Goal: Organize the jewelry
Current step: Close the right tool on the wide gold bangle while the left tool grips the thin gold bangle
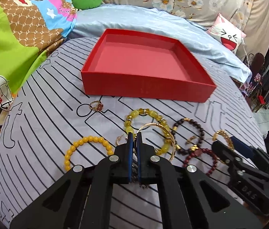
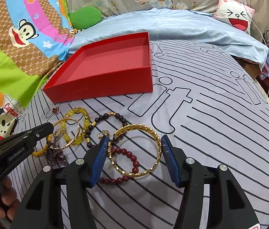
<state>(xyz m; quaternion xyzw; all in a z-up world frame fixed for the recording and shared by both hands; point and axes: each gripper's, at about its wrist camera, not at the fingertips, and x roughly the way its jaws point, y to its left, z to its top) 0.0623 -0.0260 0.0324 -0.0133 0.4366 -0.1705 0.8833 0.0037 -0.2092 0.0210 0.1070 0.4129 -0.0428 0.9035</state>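
Now gold bangle [image 2: 136, 150] between right fingers [image 2: 99, 157], untouched

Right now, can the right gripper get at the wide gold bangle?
Probably yes. The right gripper already straddles the gold bangle, jaws open on either side. Nothing blocks it, though the bangle overlaps a red bead bracelet that might shift along with it.

An open box [image 1: 147, 87] sits on the bedsheet [image 2: 220, 114] toward the pillows. Before it lie a ring [image 1: 96, 106], beaded bracelets [image 1: 146, 126] and a bangle [image 2: 134, 148], clustered together.
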